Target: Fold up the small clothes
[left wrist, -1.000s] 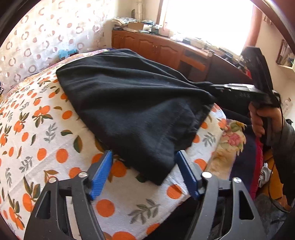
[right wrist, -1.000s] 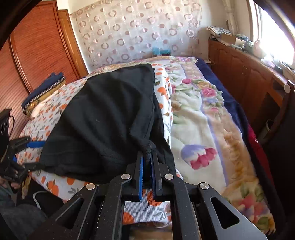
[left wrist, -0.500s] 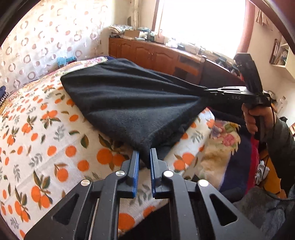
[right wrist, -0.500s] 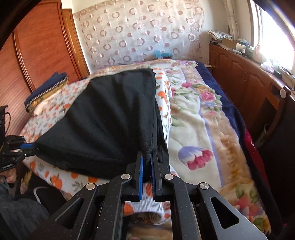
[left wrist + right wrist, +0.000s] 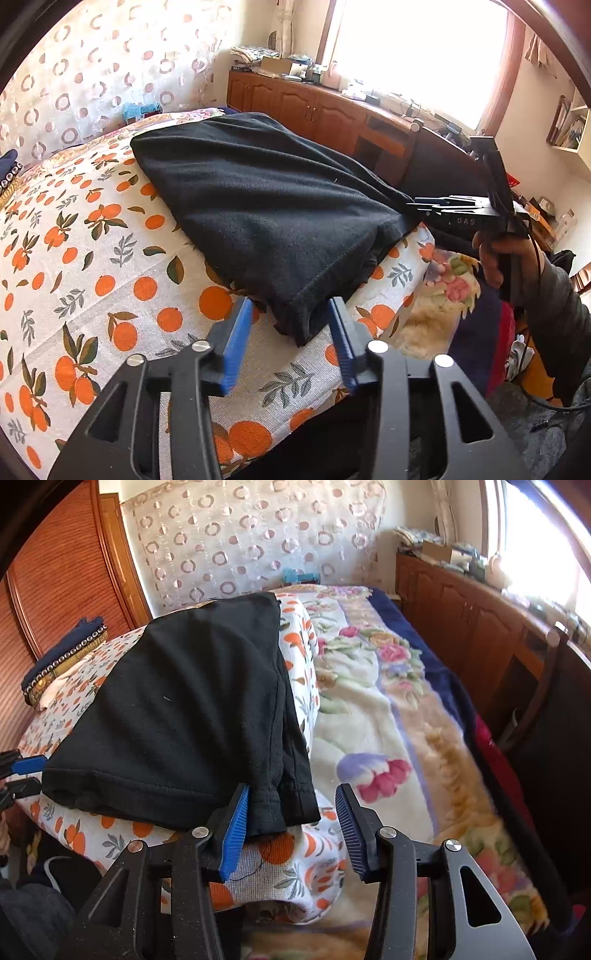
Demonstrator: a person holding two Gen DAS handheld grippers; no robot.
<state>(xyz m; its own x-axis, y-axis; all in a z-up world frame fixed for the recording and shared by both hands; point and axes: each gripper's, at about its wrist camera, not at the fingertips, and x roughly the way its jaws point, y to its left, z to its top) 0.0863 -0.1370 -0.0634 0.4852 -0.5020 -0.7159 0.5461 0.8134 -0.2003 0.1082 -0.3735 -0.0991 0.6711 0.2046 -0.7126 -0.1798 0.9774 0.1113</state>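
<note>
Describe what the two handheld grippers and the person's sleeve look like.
Both the left gripper and the right gripper have matte black frames with triangular cut-outs, silver screw heads and ribbed blue pads lining the jaws. Seen from the side, the right gripper has white lettering and a black cable trailing from its handle. The sleeve is dark grey.

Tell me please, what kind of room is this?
Most likely a bedroom in a home: a bed with patterned covers, a wooden cabinet under a sunny window, and a curtain behind the bed.
</note>
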